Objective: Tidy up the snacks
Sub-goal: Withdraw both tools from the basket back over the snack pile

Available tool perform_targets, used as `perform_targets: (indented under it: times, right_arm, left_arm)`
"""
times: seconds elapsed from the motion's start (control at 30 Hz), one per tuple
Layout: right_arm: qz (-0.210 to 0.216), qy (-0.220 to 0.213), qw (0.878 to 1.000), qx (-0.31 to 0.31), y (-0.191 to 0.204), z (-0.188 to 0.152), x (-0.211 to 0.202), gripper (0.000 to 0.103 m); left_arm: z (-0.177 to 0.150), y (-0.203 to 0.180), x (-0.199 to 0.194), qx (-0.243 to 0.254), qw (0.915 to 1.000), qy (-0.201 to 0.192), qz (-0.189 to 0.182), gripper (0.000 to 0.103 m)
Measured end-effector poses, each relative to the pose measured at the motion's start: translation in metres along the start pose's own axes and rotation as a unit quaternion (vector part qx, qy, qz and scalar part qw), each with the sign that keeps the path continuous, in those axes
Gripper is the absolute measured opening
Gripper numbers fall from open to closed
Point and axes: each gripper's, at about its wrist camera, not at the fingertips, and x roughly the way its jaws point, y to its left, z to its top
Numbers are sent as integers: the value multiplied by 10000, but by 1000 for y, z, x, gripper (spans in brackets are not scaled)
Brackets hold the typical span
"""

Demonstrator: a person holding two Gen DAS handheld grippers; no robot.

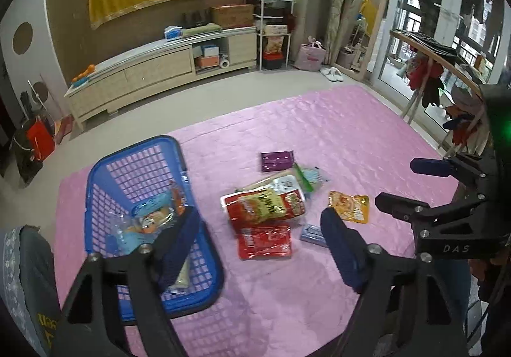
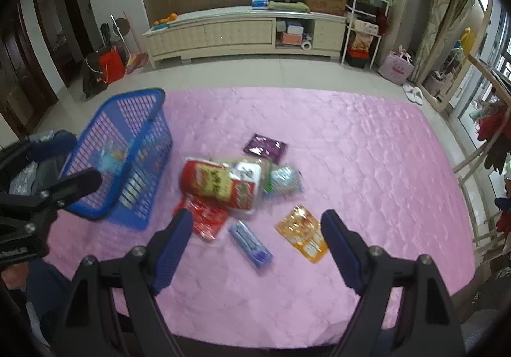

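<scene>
A blue plastic basket [image 1: 179, 165] [image 2: 95, 213] stands on the left of the pink cloth and holds a light blue snack bag [image 1: 143, 223]. Loose snacks lie in the middle: a large red and yellow bag [image 1: 265, 203] [image 2: 220, 184], a flat red packet [image 1: 265, 242] [image 2: 207, 219], a purple packet [image 1: 277, 161] [image 2: 265, 148], an orange packet [image 1: 349, 206] [image 2: 301, 234], a small blue-purple pack [image 1: 311, 234] [image 2: 250, 243] and a pale blue-green bag [image 1: 311, 178] [image 2: 284, 179]. My left gripper [image 1: 258, 242] is open and empty above the basket's near edge. My right gripper [image 2: 255, 242] is open and empty above the near snacks.
The pink cloth [image 2: 367, 165] covers a low surface with floor beyond it. A long cream cabinet [image 2: 242, 31] stands against the far wall. A shelf rack [image 2: 364, 25] and a mirror [image 1: 367, 15] stand to the right. A clothes rack [image 1: 437, 69] is at the cloth's right side.
</scene>
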Motion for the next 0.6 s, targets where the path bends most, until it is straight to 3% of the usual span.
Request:
perform_targets:
  times: [0.17, 0.33, 0.6]
  right_arm:
    - [-57, -70, 9999, 52, -26, -18, 4, 85]
    - [12, -117, 9998, 167, -54, -30, 12, 85]
    - [43, -127, 9996, -256, -76, -45, 33, 85]
  left_arm:
    - [-6, -17, 14, -134, 9999, 64, -76, 85]
    - [-15, -35, 33, -206, 9996, 181, -55, 103]
    - [-28, -63, 64, -377, 9981, 467, 146, 103]
